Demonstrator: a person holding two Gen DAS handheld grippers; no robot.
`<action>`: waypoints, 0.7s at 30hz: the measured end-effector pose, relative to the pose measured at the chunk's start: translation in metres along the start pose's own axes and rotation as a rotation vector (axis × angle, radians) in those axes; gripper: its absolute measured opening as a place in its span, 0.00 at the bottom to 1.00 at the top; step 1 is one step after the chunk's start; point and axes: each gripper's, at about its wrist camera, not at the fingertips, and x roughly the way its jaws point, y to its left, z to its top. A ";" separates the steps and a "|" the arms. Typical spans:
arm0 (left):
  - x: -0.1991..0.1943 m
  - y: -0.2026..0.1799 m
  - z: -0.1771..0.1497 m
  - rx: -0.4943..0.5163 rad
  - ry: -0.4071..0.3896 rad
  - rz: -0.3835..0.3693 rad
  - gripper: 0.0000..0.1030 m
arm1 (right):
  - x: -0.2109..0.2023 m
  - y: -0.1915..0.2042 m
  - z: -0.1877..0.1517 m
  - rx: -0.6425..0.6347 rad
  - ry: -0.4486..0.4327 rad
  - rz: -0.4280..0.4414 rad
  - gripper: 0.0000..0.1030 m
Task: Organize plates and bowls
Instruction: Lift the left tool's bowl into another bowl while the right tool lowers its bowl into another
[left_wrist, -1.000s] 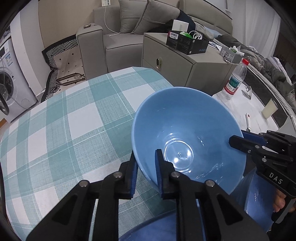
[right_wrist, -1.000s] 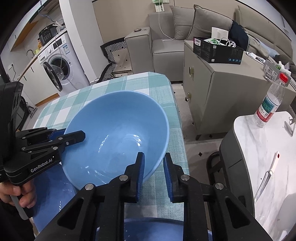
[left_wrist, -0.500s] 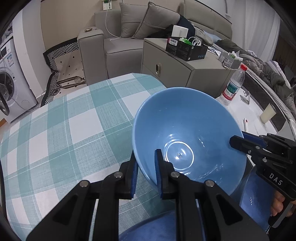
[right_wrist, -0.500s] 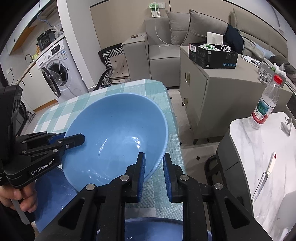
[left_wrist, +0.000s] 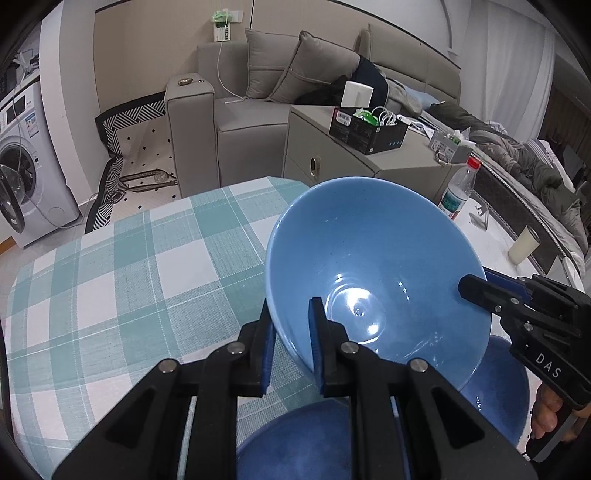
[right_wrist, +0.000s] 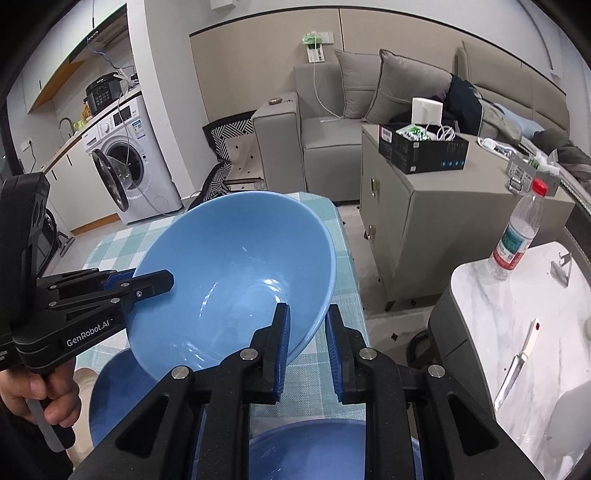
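Both tools clamped on the same bowl (left_wrist: 373, 266). Left tool (left_wrist: 291, 343) pinches the near rim, one finger inside the bowl, one outside. Right tool (right_wrist: 306, 343) does the same on the opposite rim; it also shows in the left view at the bowl's right edge (left_wrist: 476, 290).

Change over the last second: the bowl has come up. In both views more of the checked counter (left_wrist: 110, 280) and the sofa (left_wrist: 236, 122) behind it now shows past the bowl, and both tools have tilted a bit flatter. Grip has not shifted: same rim points, same finger positions. The bowl is tilted, mouth towards the cameras, and it looks clear of everything below it.

Below the bowl: a darker blue dish (right_wrist: 122, 398) under its left-tool side, and a second blue dish (right_wrist: 314, 450) under the near edge, just behind the right tool's fingers. Both sit on the counter. Can't tell plate from shallow bowl for either one.

My read: pick is done, we're in the carry phase. The next step is likely to stack the bowl with a matching piece, or to move it away from the plates. With a two-point rim grip, both hands must move together or the bowl twists out.

The bottle (right_wrist: 517, 236) and the knife (right_wrist: 517, 365), off to the bowl's right on a separate marble top, are not in play.
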 end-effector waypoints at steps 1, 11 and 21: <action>-0.004 0.001 0.000 -0.004 -0.006 -0.002 0.14 | -0.004 0.002 0.000 -0.001 -0.005 0.000 0.19; -0.035 0.006 -0.009 -0.011 -0.047 0.003 0.15 | -0.043 0.026 -0.002 -0.011 -0.072 0.000 0.19; -0.060 0.015 -0.030 -0.040 -0.068 0.019 0.15 | -0.068 0.055 -0.012 -0.045 -0.111 0.006 0.19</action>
